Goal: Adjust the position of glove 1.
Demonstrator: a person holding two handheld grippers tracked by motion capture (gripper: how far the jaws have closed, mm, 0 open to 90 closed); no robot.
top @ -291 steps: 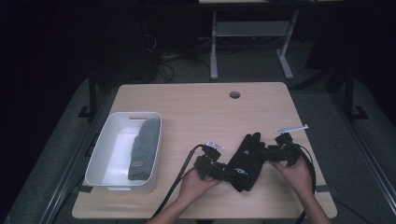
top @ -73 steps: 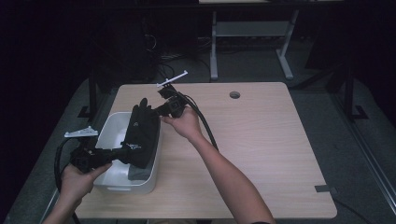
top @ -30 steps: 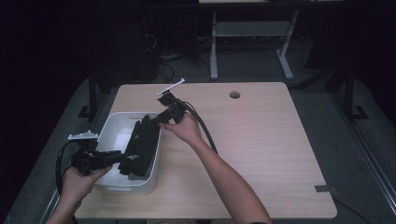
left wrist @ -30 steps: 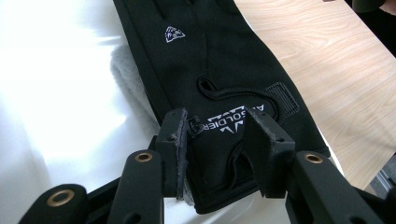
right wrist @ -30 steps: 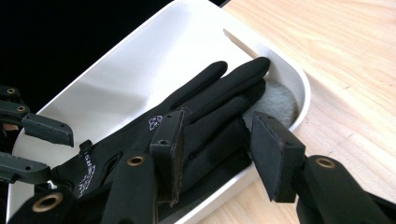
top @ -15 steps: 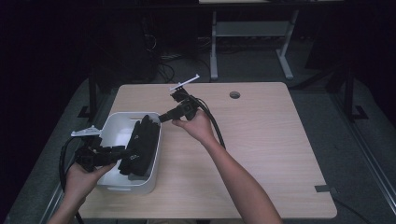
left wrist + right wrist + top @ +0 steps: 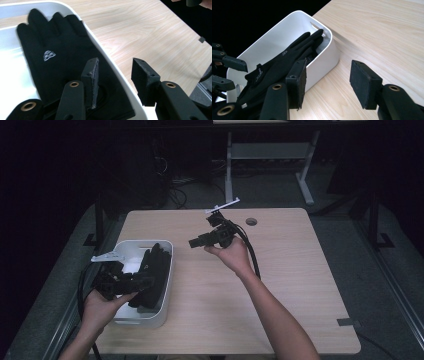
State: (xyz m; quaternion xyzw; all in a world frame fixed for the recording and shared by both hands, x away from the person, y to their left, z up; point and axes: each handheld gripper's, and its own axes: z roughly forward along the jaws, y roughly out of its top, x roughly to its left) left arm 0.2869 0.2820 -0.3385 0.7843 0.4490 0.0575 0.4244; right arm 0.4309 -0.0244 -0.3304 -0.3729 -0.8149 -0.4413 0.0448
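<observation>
Jaws of both grippers stand spread with nothing between them; the right gripper's [image 7: 192,242] have just been opening. The black glove [image 7: 57,60] lies ahead of the left gripper [image 7: 113,72], draped over the white bin's [image 7: 322,62] rim. Best nudge it fully inside, off the tabletop [image 7: 280,285] side.

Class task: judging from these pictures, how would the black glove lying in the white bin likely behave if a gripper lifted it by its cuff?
The black glove looks like thin fabric draped over the white bin rim, so it would probably hang limp. It seems light and unlikely to roll or break.
</observation>
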